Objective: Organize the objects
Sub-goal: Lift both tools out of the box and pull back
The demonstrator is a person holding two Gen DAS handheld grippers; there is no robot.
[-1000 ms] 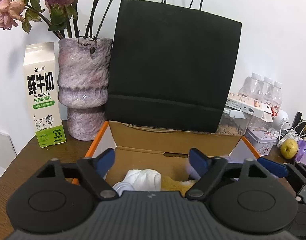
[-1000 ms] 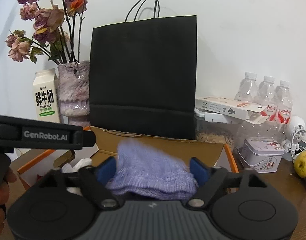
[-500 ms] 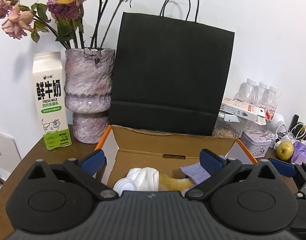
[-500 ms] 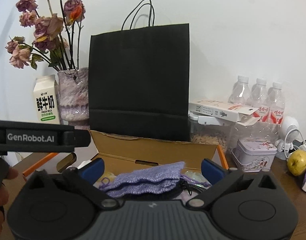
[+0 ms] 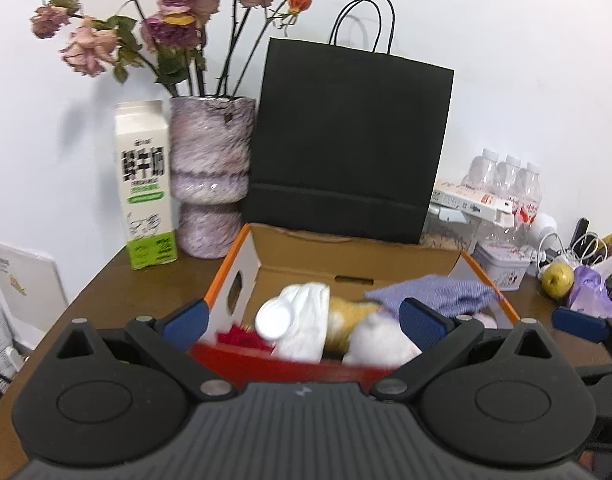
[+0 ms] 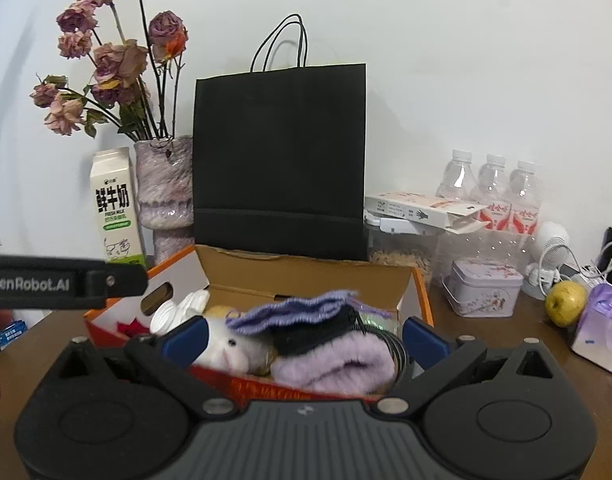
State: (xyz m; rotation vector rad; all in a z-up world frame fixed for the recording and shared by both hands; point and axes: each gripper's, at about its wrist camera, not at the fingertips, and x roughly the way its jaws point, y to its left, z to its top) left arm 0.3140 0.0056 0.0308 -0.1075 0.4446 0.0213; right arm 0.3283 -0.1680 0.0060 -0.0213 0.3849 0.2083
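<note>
We judge the sorting well advanced: soft items already fill the cardboard box [image 6: 306,276], and both grippers stand clear of it with nothing between their fingers.

Largest first. Black paper bag [image 6: 279,160] upright behind the box; contents hidden. The box sits on the brown surface [image 5: 117,300], flaps up, orange edges. Inside, seen from the right wrist: lilac fuzzy roll [image 6: 334,364] at the front, purple knitted cloth [image 6: 289,312] draped over a dark item, white plush [image 6: 229,350], white cap [image 6: 163,318] at left.

Left gripper [image 5: 303,318]: released, spread wide. Right gripper [image 6: 303,336]: likewise released.

Left to do, as far as we can tell: green apple [image 6: 566,303], tin [image 6: 482,292] and bottles [image 6: 494,188] remain loose beside the box.
</note>
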